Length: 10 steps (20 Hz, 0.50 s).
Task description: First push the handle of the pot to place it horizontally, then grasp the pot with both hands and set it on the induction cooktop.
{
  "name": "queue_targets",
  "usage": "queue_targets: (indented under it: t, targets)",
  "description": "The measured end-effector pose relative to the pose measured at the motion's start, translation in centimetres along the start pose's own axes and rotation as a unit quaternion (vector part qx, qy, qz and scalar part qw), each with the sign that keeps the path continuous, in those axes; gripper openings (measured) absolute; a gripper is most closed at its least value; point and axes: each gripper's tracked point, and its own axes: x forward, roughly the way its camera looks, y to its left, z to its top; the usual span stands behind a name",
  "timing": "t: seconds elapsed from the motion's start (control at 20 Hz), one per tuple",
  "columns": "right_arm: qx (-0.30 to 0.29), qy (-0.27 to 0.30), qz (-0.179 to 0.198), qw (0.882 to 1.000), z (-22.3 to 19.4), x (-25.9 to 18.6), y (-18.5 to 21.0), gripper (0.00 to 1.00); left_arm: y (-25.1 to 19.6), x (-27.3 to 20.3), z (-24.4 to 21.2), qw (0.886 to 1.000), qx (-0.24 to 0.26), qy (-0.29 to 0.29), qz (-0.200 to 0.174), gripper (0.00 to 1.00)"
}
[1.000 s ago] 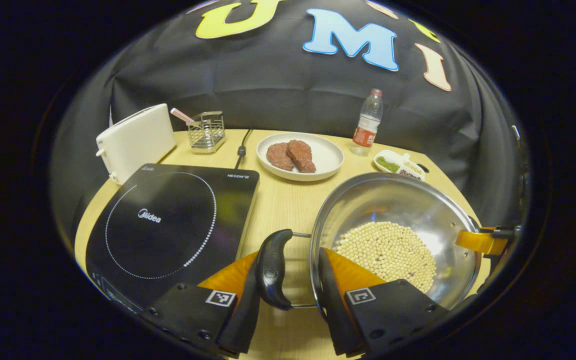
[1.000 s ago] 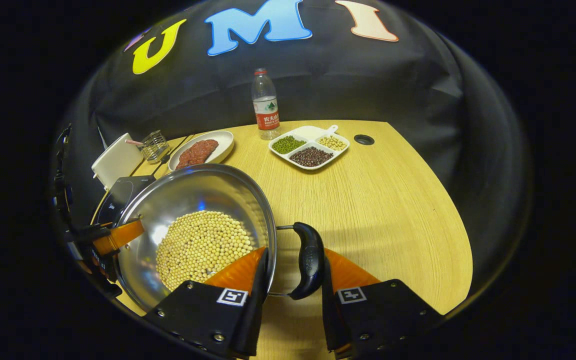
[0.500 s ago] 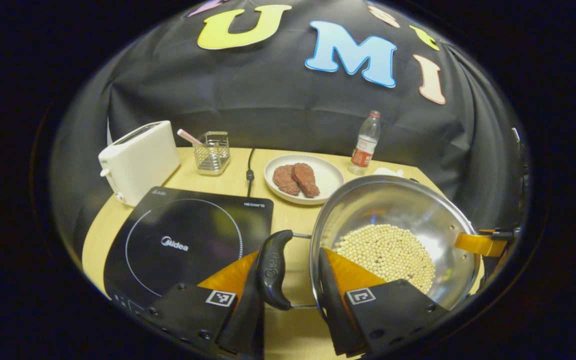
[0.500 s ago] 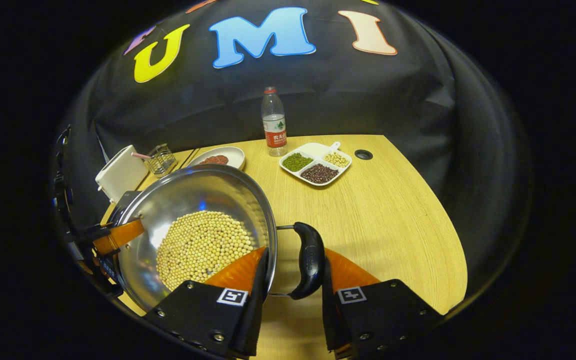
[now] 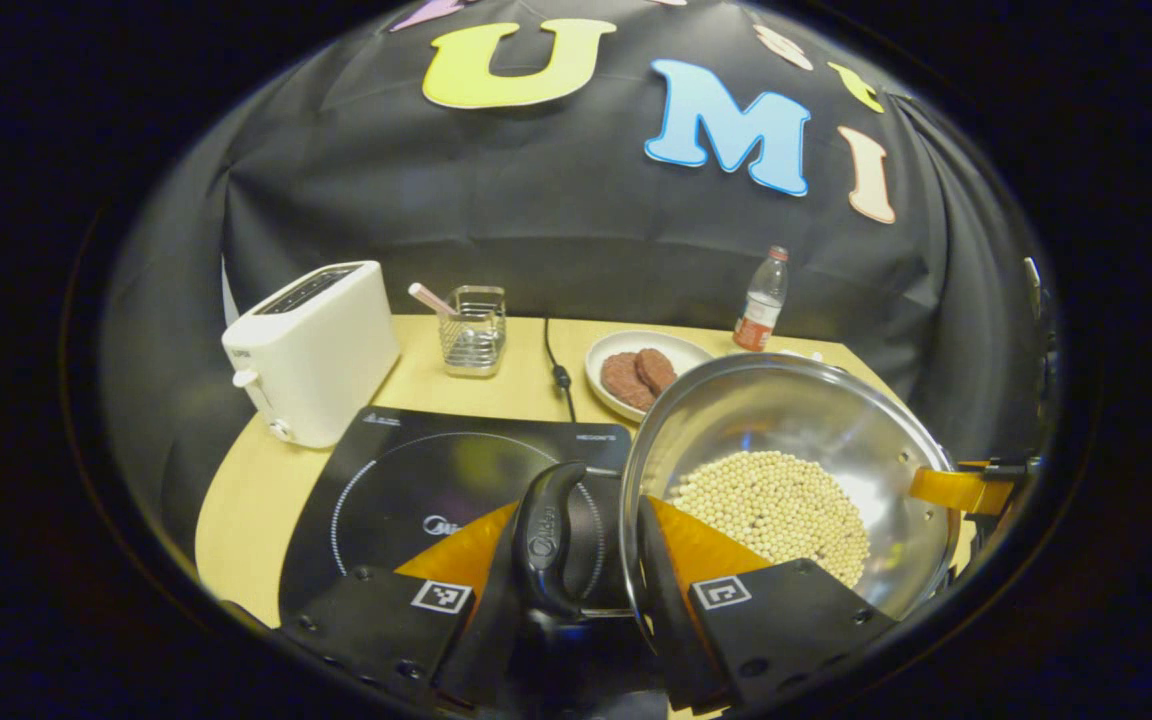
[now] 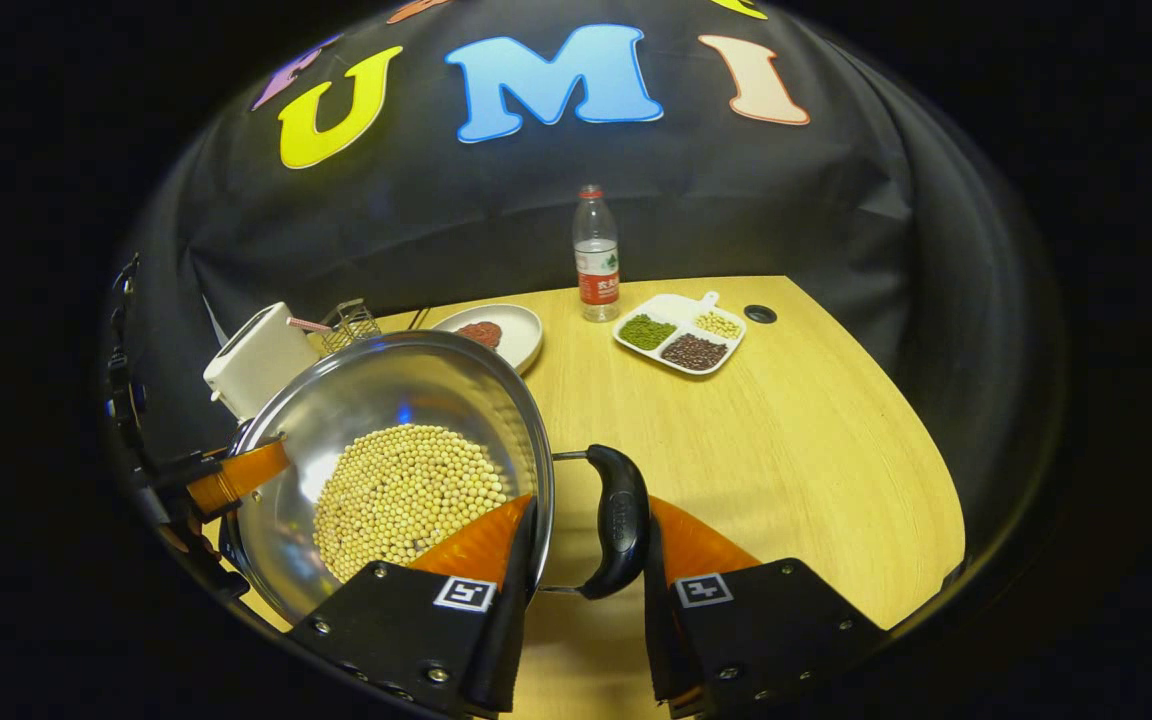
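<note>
Wooden table (image 6: 786, 440), cooktop (image 5: 416, 480) with illegible white logo.

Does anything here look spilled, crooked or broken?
Nothing stands out. The beans all lie inside the pot, which both grippers hold by its handles, left and right. The bottle stands upright and the plate sits flat.

Counts on the worktop (image 6: 786, 450)

There were one steel pot (image 5: 816, 420), one induction cooktop (image 5: 416, 480), one toaster (image 5: 311, 350), one water bottle (image 6: 595, 255), one wire caddy (image 5: 473, 330), two meat patties (image 5: 639, 374), one three-compartment dish (image 6: 681, 333), two grippers (image 5: 586, 610) (image 6: 586, 610).
</note>
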Motion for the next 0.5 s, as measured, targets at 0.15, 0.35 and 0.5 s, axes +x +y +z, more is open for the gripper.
queue_targets:
  t: [0.15, 0.35, 0.5]
  targets:
    - [0.000, -0.005, 0.001, 1.000, 0.0, 0.2, 2.9, 0.51, 3.1, -0.2, 0.0, 1.000, -0.003, -0.002, 0.002, 0.62]
    - [0.003, -0.007, 0.003, 1.000, 0.0, 0.8, 6.8, 0.51, 7.2, -0.3, 0.5, 1.000, -0.002, -0.005, 0.005, 0.62]
    - [0.005, -0.011, 0.003, 1.000, -0.2, 1.2, 9.4, 0.51, 10.2, -0.1, 0.9, 1.000, 0.001, -0.005, 0.006, 0.62]
